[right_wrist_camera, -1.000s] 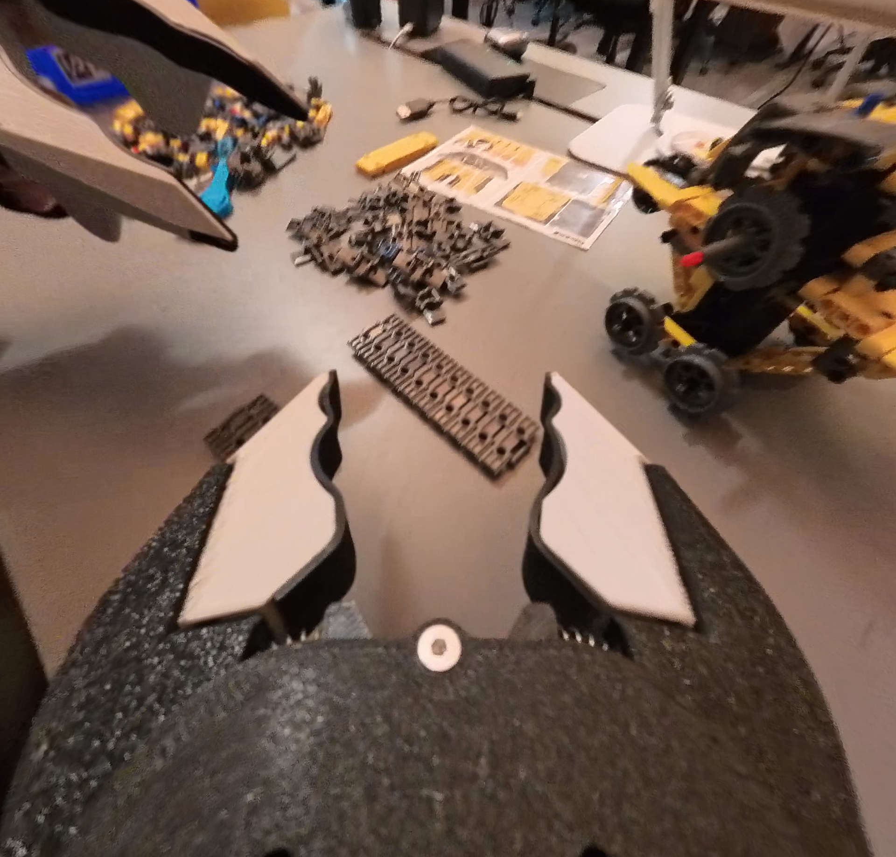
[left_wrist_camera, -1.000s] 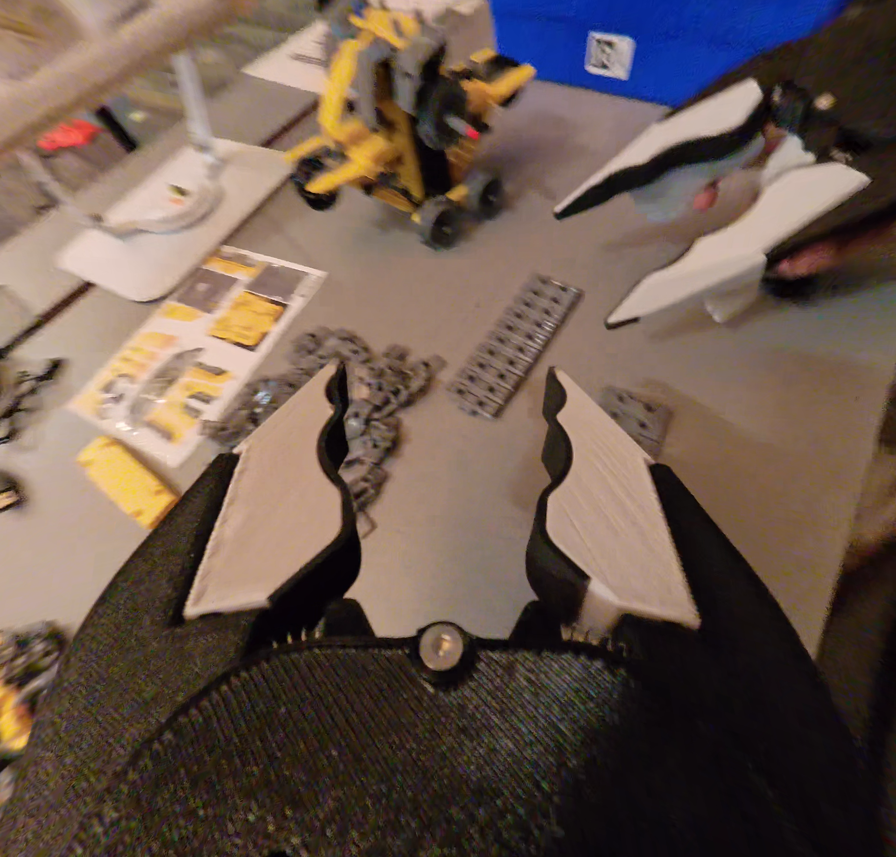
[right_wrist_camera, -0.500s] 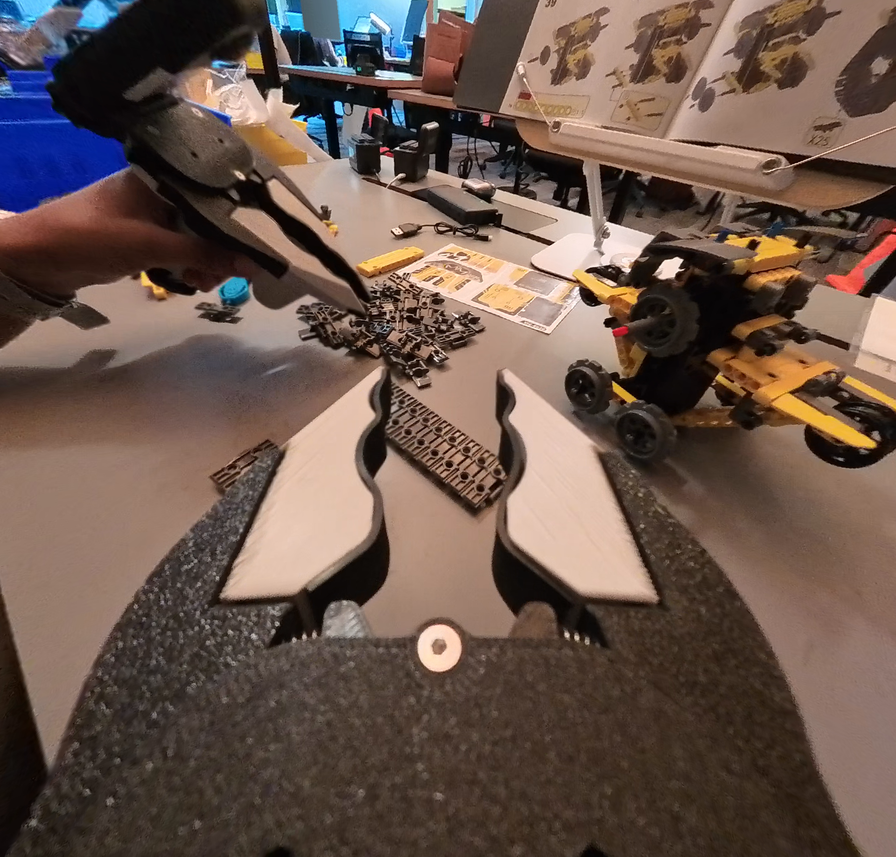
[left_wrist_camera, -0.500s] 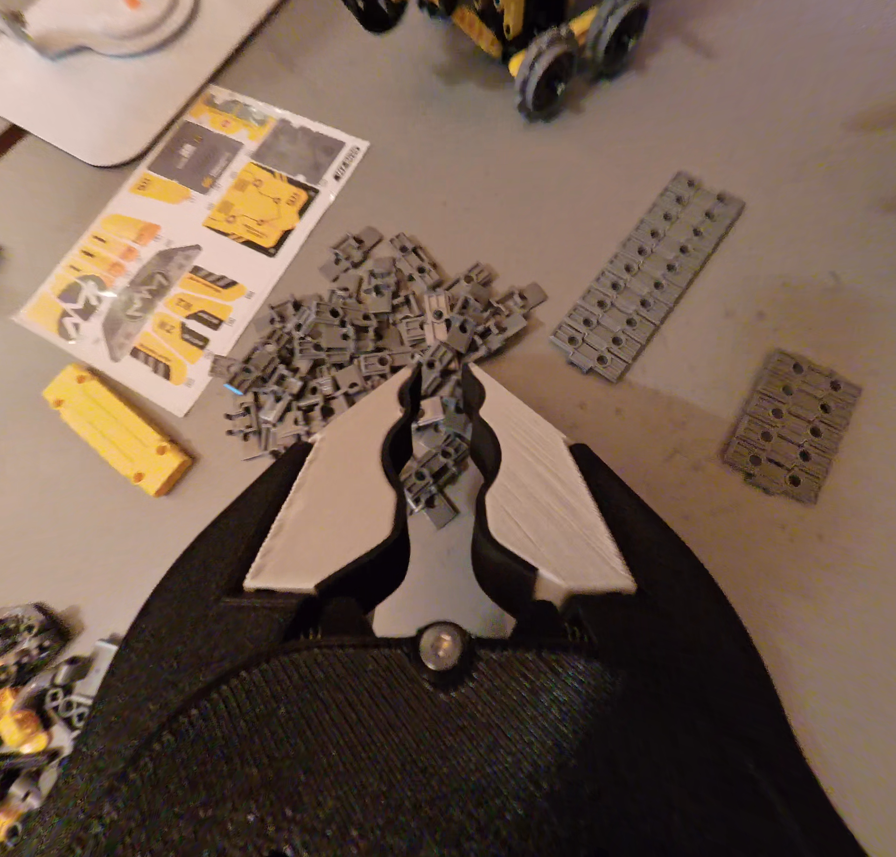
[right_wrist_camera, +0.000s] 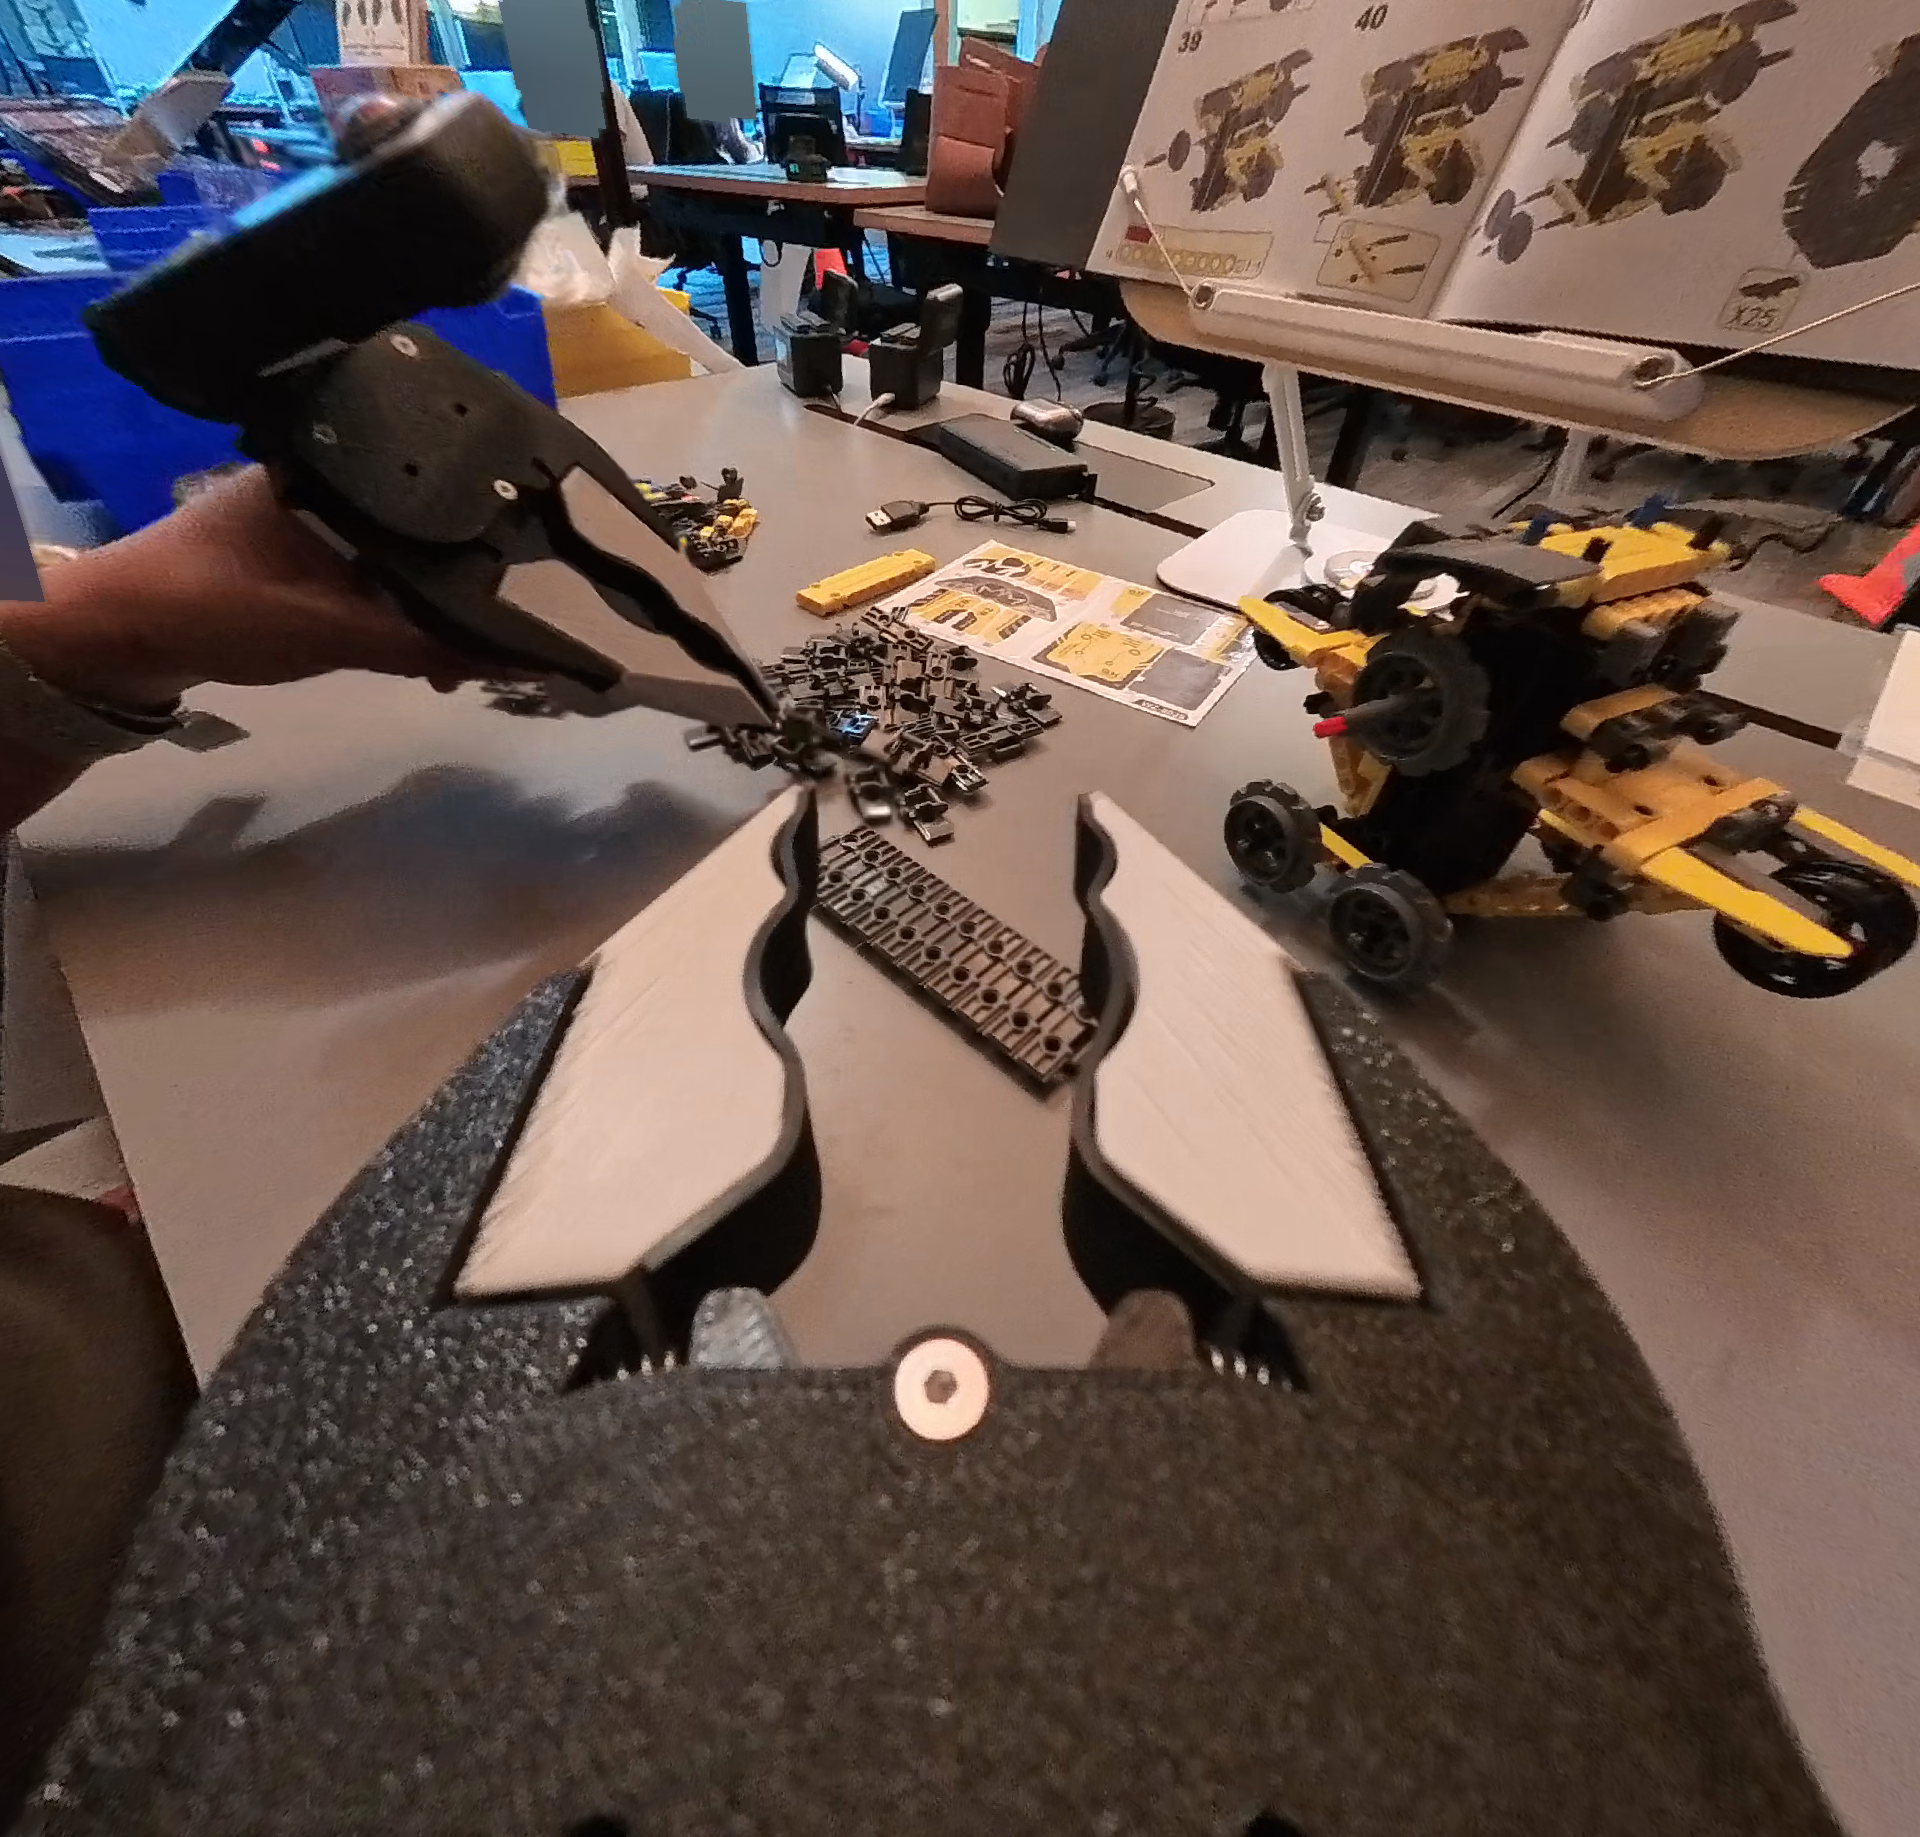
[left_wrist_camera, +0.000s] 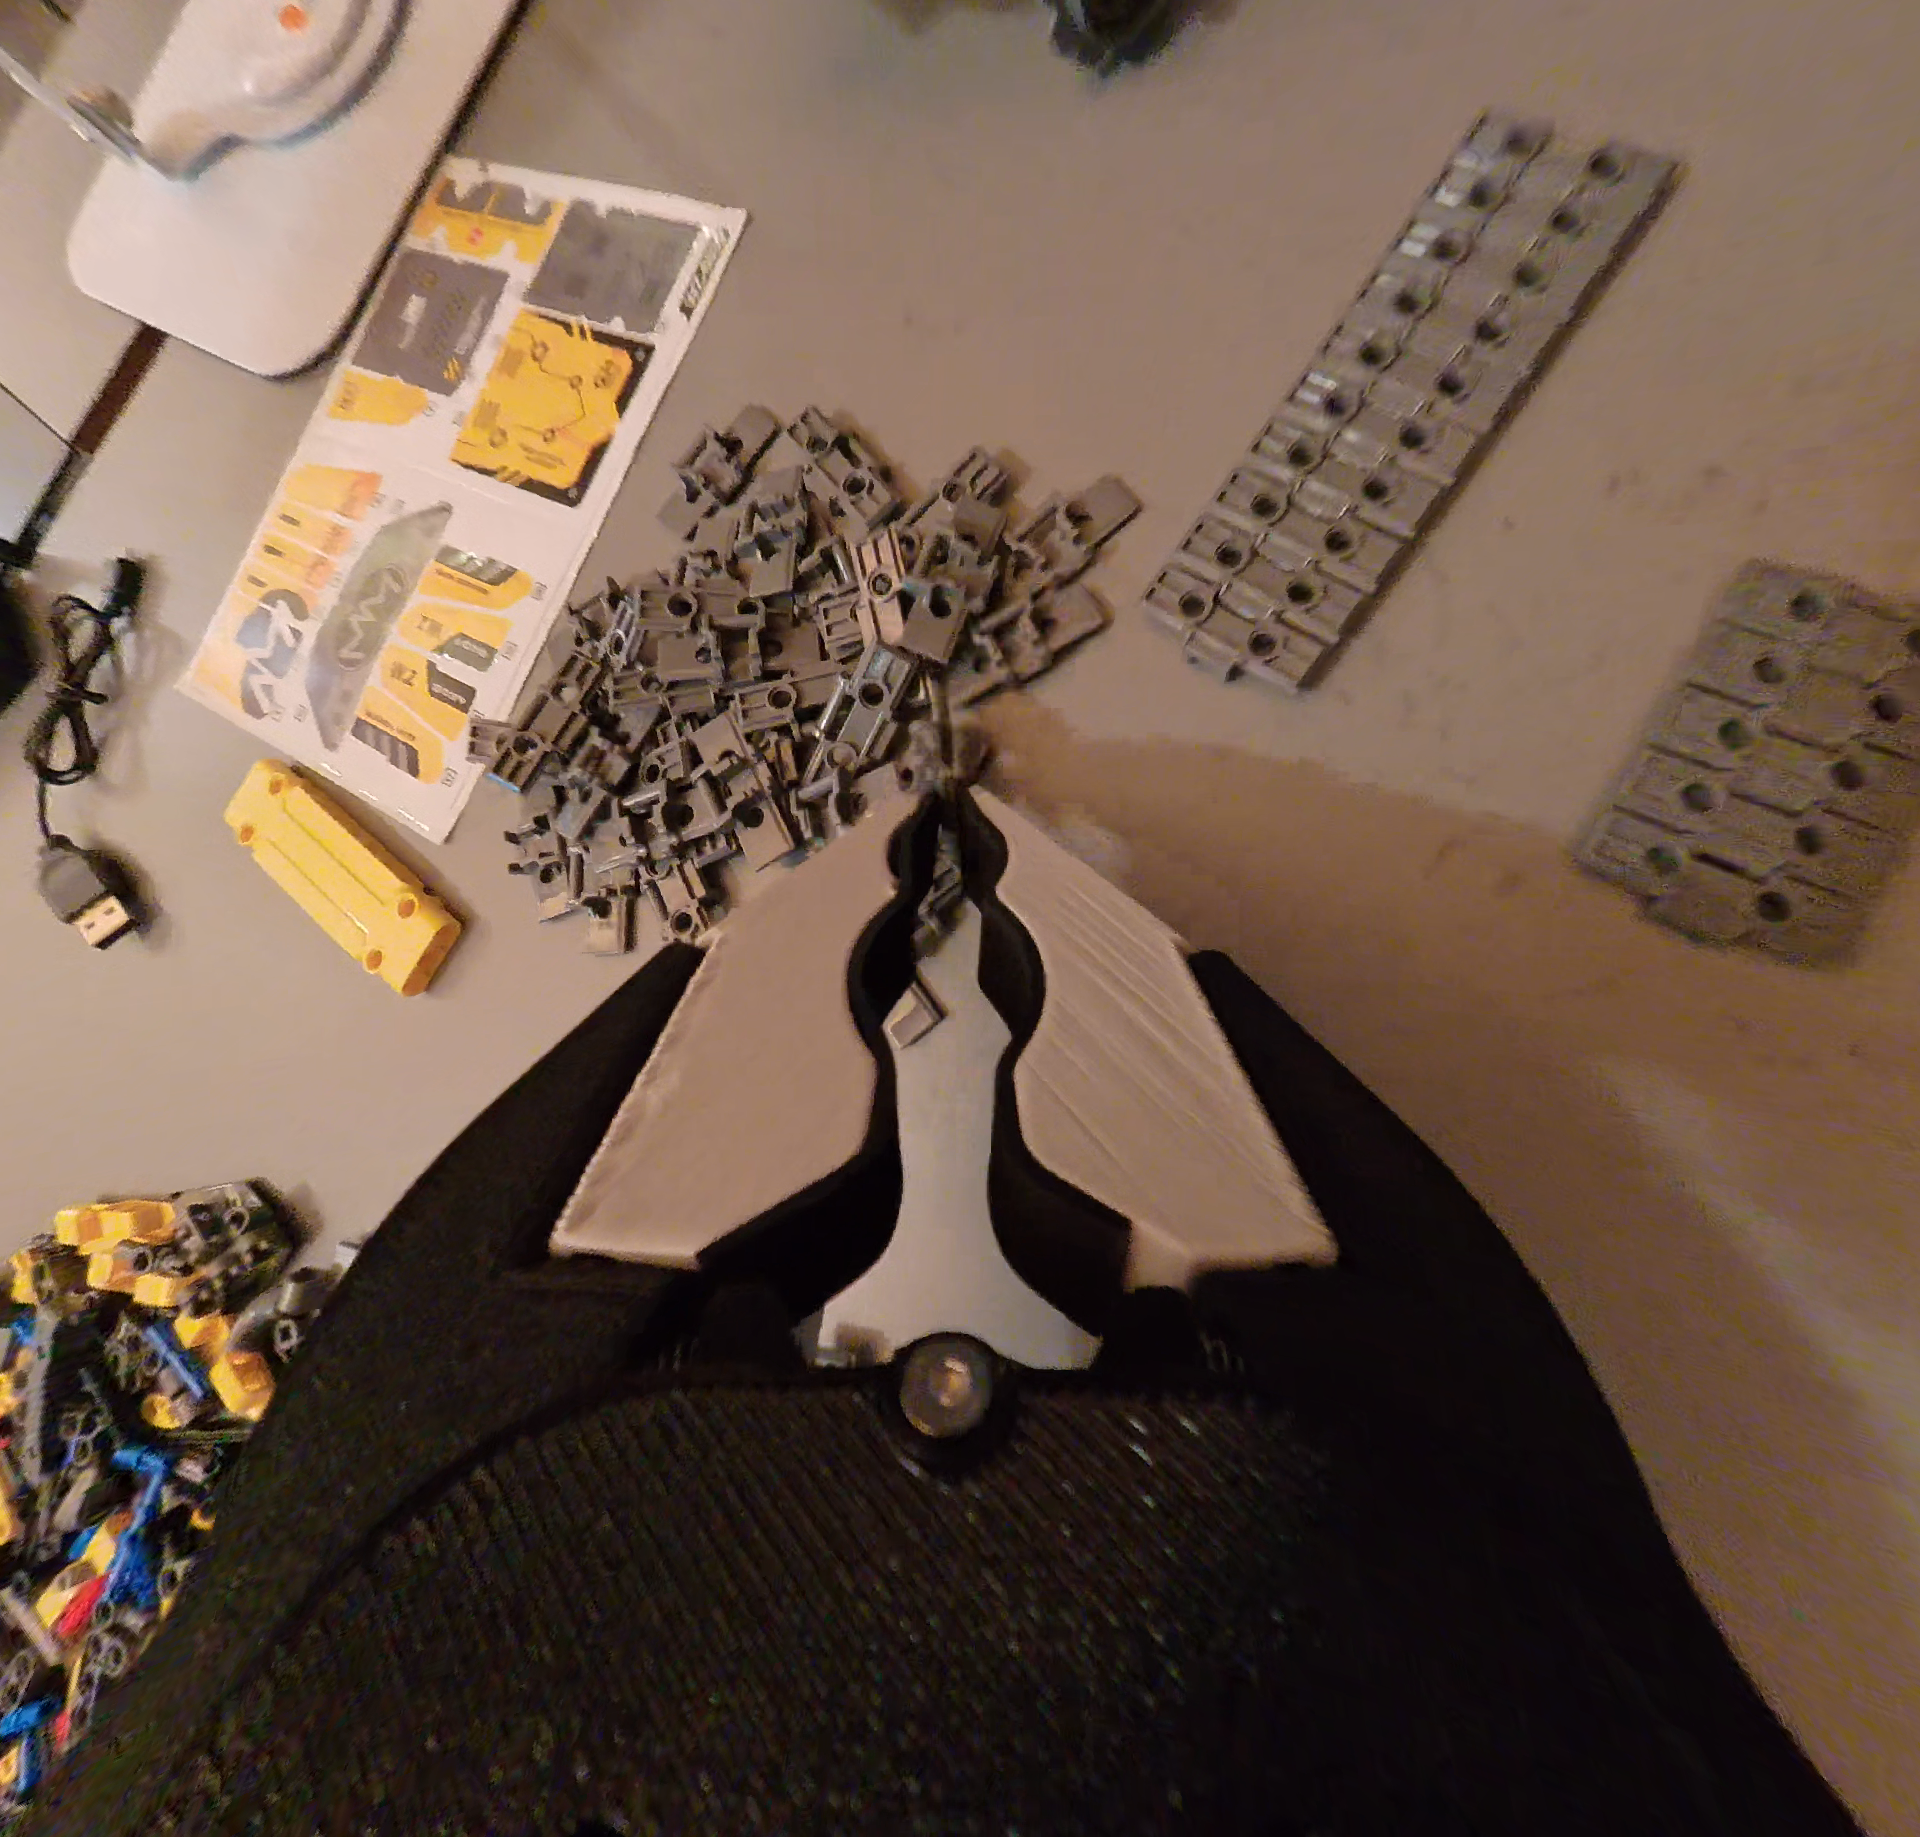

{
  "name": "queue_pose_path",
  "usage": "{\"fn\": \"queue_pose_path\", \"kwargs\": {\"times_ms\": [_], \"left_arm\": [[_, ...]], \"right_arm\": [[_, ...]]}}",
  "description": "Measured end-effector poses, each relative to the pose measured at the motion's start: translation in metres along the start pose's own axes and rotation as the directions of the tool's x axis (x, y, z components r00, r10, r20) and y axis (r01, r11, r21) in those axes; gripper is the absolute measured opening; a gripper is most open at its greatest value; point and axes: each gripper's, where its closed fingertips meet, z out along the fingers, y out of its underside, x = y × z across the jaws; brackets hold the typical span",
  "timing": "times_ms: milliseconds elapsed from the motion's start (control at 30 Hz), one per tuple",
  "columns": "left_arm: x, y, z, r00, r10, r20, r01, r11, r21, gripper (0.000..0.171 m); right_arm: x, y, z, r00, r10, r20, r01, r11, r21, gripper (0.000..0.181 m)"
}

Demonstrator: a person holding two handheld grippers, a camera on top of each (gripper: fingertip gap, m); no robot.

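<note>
My left gripper (left_wrist_camera: 948, 798) is at the near right edge of a pile of small grey track links (left_wrist_camera: 790, 644). Its fingertips are pressed together on one grey link (left_wrist_camera: 935, 748) that sticks out past them. The right wrist view shows this gripper (right_wrist_camera: 774, 717), held by a hand (right_wrist_camera: 208, 592), with its tips down in the pile (right_wrist_camera: 904, 686). My right gripper (right_wrist_camera: 945, 805) is open and empty above the table. A long assembled track strip (right_wrist_camera: 956, 946) lies on the table beyond and between its fingers, untouched. That strip (left_wrist_camera: 1403, 405) and a shorter strip (left_wrist_camera: 1766, 759) lie right of the pile.
A sticker sheet (left_wrist_camera: 468, 478), a yellow brick (left_wrist_camera: 343, 873) and a USB cable (left_wrist_camera: 83, 748) lie left of the pile. A mixed parts heap (left_wrist_camera: 114, 1372) sits at near left. A yellow wheeled model (right_wrist_camera: 1538, 727) stands at right, under an instruction book (right_wrist_camera: 1507, 104) on a stand. Spacing between my two grippers at the tips: around 20 centimeters. The right gripper is farther from the yellow brick (left_wrist_camera: 343, 873), some 35 centimeters, than the left, some 20 centimeters. Seen from the right wrist view (right_wrist_camera: 862, 580) as well.
My left gripper dropped from above the table into the link pile and closed its fingers on a link. My right gripper narrowed its opening and tilted up to look across the table.
</note>
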Motion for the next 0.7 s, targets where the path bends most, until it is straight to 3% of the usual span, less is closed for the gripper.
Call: {"fn": "queue_pose_path", "kwargs": {"times_ms": [167,267,367,433,500,567,700], "left_arm": [[0.018,-0.027,-0.029,0.995,-0.057,-0.076,0.069,0.984,0.162,0.0],[0.032,-0.048,-0.047,0.973,-0.145,-0.177,0.192,0.939,0.284,0.0],[0.049,-0.078,-0.069,0.855,-0.283,-0.434,0.465,0.79,0.401,0.0],[0.059,-0.094,-0.082,0.734,-0.32,-0.599,0.622,0.671,0.405,0.0],[0.066,-0.103,-0.086,0.669,-0.322,-0.67,0.691,0.603,0.4,0.0],[0.073,-0.109,-0.089,0.634,-0.31,-0.708,0.719,0.573,0.393,0.0],[0.096,-0.116,-0.092,0.561,-0.276,-0.78,0.744,0.582,0.329,0.0]], "right_arm": [[-0.009,-0.001,0.003,0.999,-0.007,0.031,0.007,1.0,0.001,0.049],[-0.025,0.005,0.01,0.995,-0.042,0.088,0.044,0.999,-0.024,0.054],[-0.042,-0.003,0.014,0.981,-0.182,0.061,0.179,0.983,0.041,0.063],[-0.047,-0.012,0.014,0.96,-0.277,-0.042,0.279,0.955,0.1,0.057],[-0.051,-0.017,0.014,0.94,-0.325,-0.105,0.335,0.936,0.111,0.054],[-0.051,-0.021,0.013,0.932,-0.331,-0.145,0.347,0.932,0.103,0.051],[-0.054,-0.03,0.008,0.931,-0.335,-0.147,0.352,0.929,0.113,0.044]]}}
